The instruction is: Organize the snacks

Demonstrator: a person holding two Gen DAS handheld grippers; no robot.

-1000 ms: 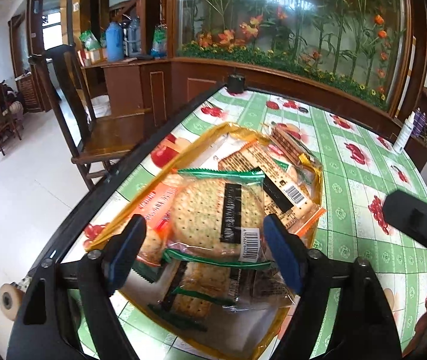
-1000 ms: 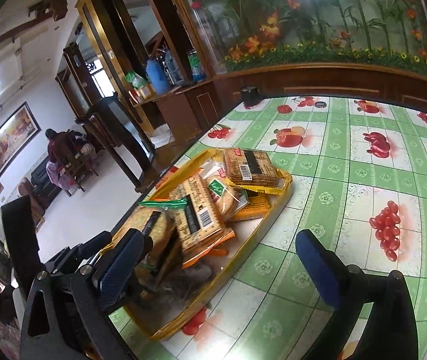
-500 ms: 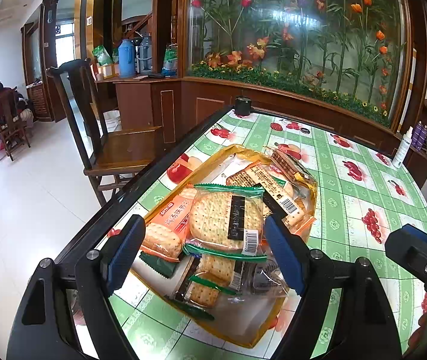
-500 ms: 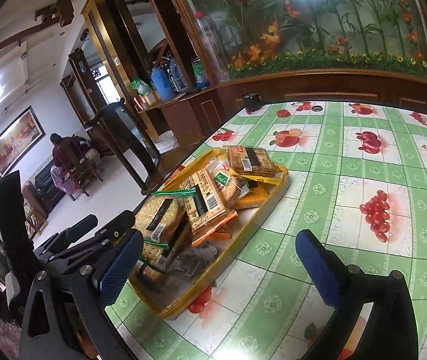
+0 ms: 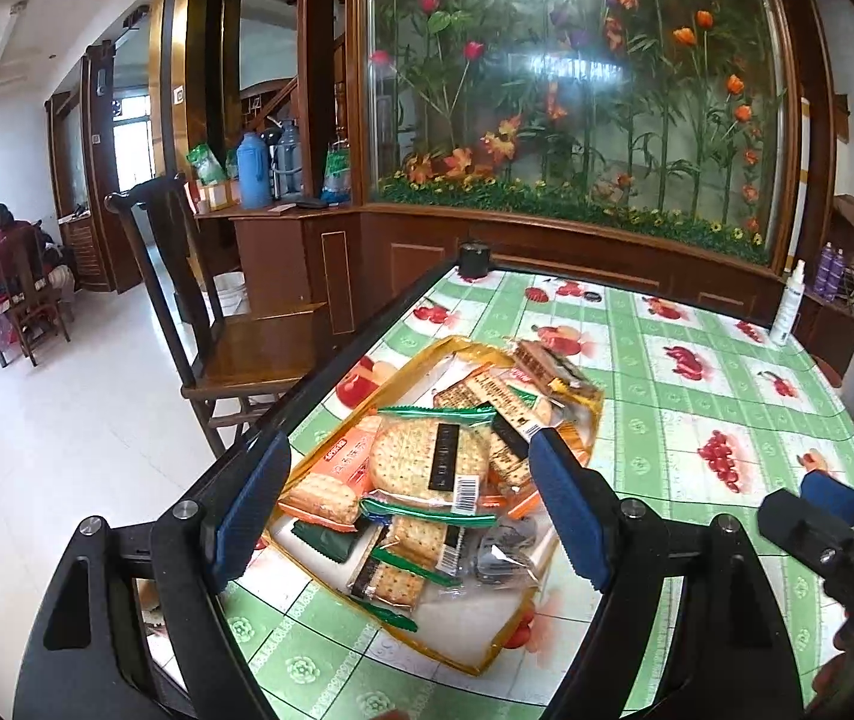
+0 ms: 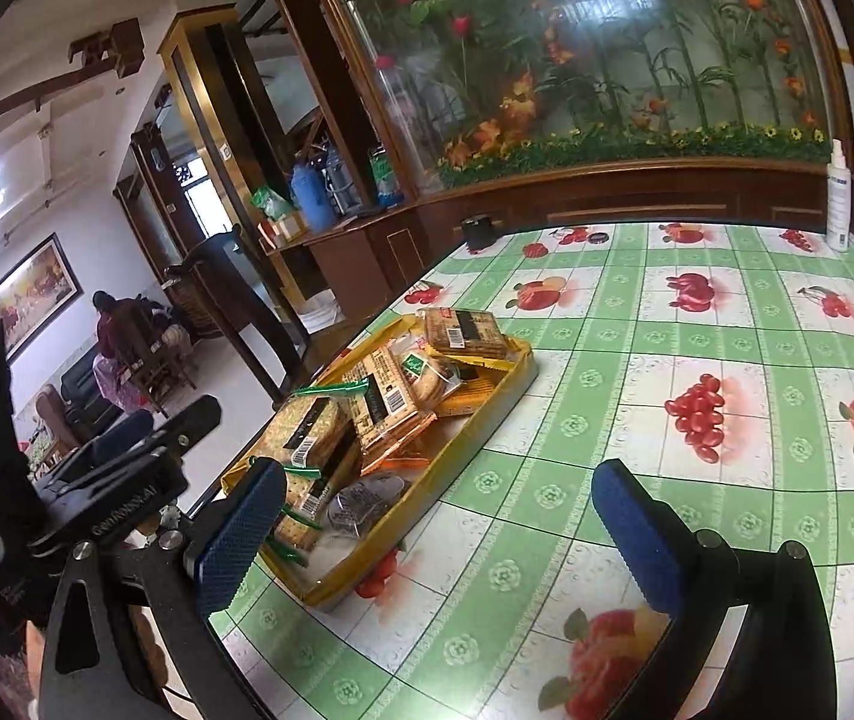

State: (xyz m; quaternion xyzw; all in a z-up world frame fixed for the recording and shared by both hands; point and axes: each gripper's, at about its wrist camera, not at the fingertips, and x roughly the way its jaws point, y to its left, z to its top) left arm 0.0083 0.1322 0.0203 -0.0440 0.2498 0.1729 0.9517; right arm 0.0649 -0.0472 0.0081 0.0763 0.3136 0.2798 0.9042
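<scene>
A yellow tray (image 5: 475, 663) (image 6: 475, 420) full of wrapped cracker and biscuit packs sits near the table's left edge. A round cracker pack (image 5: 427, 459) lies on top; square cracker packs (image 6: 466, 327) lie at the tray's far end. My left gripper (image 5: 409, 510) is open and empty, held above and back from the tray's near end. My right gripper (image 6: 439, 534) is open and empty, to the right of the tray over the tablecloth. The right gripper also shows in the left wrist view (image 5: 835, 516), and the left gripper's body shows in the right wrist view (image 6: 127, 462).
The table has a green fruit-print cloth (image 6: 697, 330). A white spray bottle (image 6: 839, 198) stands at the far right, a small black cup (image 6: 478, 232) at the far left corner. A wooden chair (image 5: 223, 324) stands beside the table's left edge. A glass flower partition (image 5: 577, 90) lies behind.
Both grippers have pulled back and up from the tray, which now looks smaller and farther away. Both stay open and empty. The snacks have not moved.
</scene>
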